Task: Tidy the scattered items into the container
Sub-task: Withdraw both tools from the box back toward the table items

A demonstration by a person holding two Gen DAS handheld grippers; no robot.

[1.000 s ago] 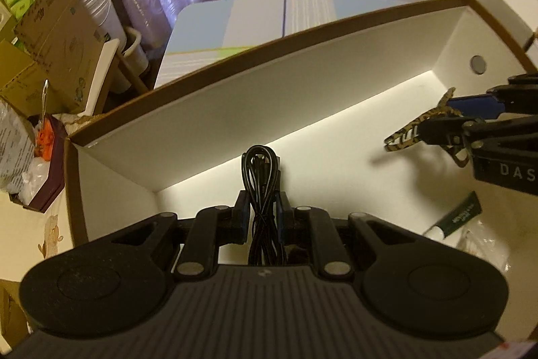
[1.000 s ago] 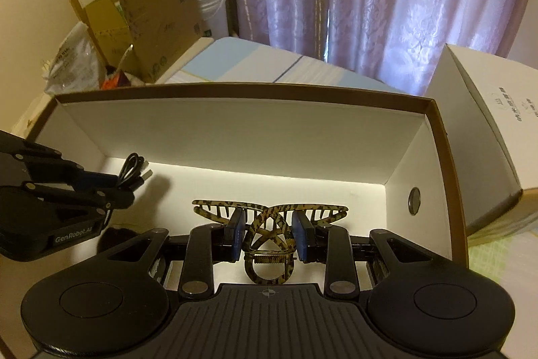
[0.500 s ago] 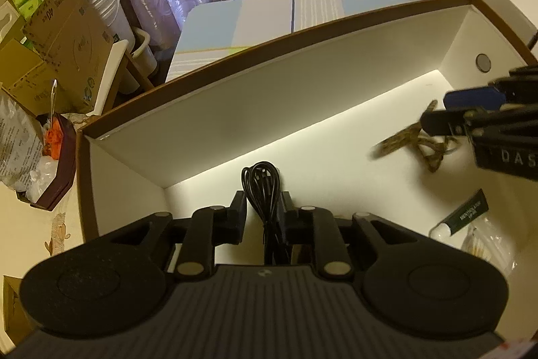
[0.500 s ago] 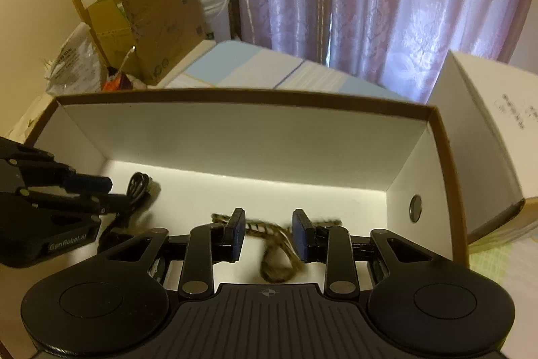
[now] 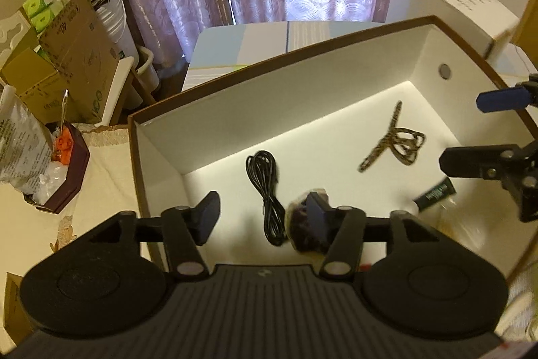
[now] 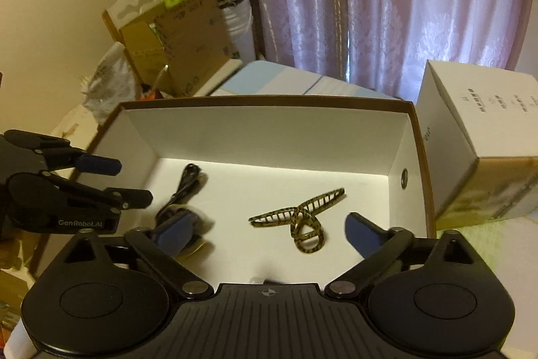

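Observation:
The container is a brown-rimmed box (image 5: 302, 52) (image 6: 269, 99) with a white inside. A coiled black cable (image 5: 264, 190) (image 6: 186, 187) lies on its floor at the left. A tortoiseshell hair claw (image 5: 393, 140) (image 6: 299, 219) lies further right. My left gripper (image 5: 262, 217) (image 6: 129, 182) is open above the box's near left part, holding nothing. My right gripper (image 6: 269, 234) (image 5: 465, 130) is open too, above and just short of the hair claw. A dark round item (image 5: 302, 226) (image 6: 181, 217), blurred, sits in the box partly hidden by a finger.
A dark green tube (image 5: 433, 192) and a clear plastic bag (image 5: 460, 221) lie in the box's near right corner. A tall white carton (image 6: 470, 140) stands right of the box. Cardboard boxes (image 5: 74, 56) and a dark tray of clutter (image 5: 57, 177) crowd the left.
Both grippers opened and drew back and up. The cable dropped from my left gripper and the hair claw from my right; both now lie on the box floor.

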